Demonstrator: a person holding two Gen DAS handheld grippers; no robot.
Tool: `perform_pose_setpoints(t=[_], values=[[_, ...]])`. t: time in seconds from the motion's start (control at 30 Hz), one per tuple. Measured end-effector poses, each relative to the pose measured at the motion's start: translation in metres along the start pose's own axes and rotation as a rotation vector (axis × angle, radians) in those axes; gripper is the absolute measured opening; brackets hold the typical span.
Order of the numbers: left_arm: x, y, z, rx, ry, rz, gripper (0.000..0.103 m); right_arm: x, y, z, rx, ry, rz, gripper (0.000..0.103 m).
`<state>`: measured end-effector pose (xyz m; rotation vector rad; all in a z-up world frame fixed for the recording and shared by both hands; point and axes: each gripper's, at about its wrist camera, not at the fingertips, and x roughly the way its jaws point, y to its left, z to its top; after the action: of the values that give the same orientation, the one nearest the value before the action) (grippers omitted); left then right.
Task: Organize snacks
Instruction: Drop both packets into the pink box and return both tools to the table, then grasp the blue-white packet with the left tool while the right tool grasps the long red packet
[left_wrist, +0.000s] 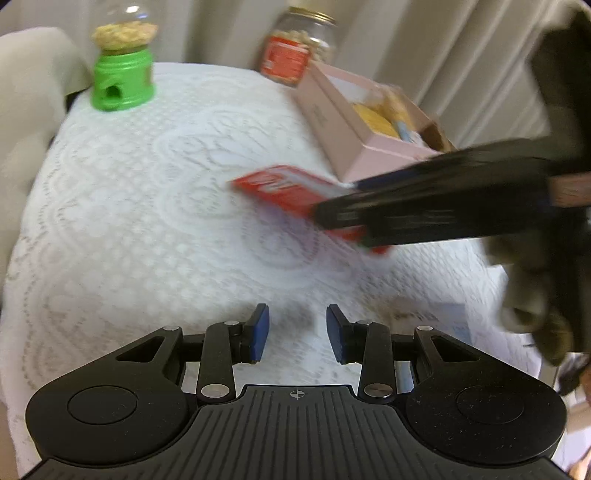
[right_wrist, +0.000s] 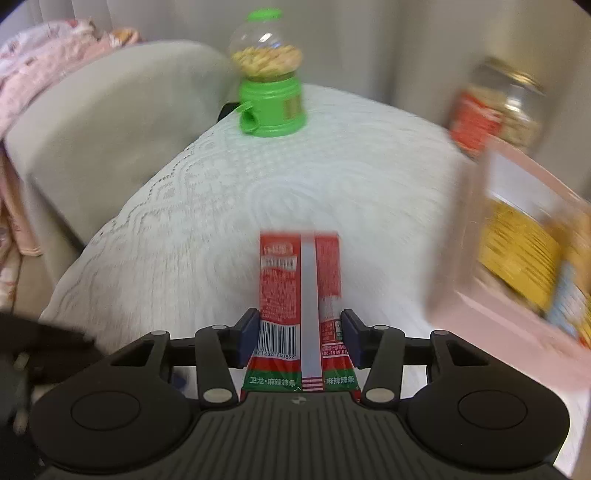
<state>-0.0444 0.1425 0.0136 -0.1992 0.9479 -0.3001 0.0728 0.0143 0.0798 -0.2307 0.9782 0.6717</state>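
Above tablecloth (right_wrist: 207, 206) | right hand-held gripper (right_wrist: 299, 338) clamps red packet (right_wrist: 280, 280) | left hand-held gripper (left_wrist: 297, 328) parted, empty | jar (right_wrist: 495, 110) blurred

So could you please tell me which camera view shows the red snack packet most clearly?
The right wrist view: the red snack packet sits centred and sharp between the pads of the right hand-held gripper, barcode and print legible. The left wrist view shows it only blurred and partly hidden behind that gripper.

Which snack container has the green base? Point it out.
The small dispenser with the clear dome, at the table's far corner; the glass jar has a red label, the box is pink.
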Motion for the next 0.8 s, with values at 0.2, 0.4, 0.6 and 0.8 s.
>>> perform_pose_setpoints(t=[0.2,0.4,0.6,0.8], values=[[0.006,-0.025,-0.003,0.057,0.033,-0.034,0.038,-0.058,-0.059,-0.056,0.11,-0.075,-0.169,0.051],[0.011,-0.039,-0.007,0.076,0.067,-0.068,0.038,-0.081,-0.08,-0.107,0.141,-0.043,-0.186,0.067],[0.013,-0.031,-0.017,0.0,0.099,-0.15,0.038,-0.082,-0.046,-0.143,0.137,-0.029,-0.042,0.067],[0.011,-0.026,-0.027,-0.04,0.145,-0.244,0.038,-0.075,-0.019,-0.154,0.116,-0.037,-0.061,0.066]])
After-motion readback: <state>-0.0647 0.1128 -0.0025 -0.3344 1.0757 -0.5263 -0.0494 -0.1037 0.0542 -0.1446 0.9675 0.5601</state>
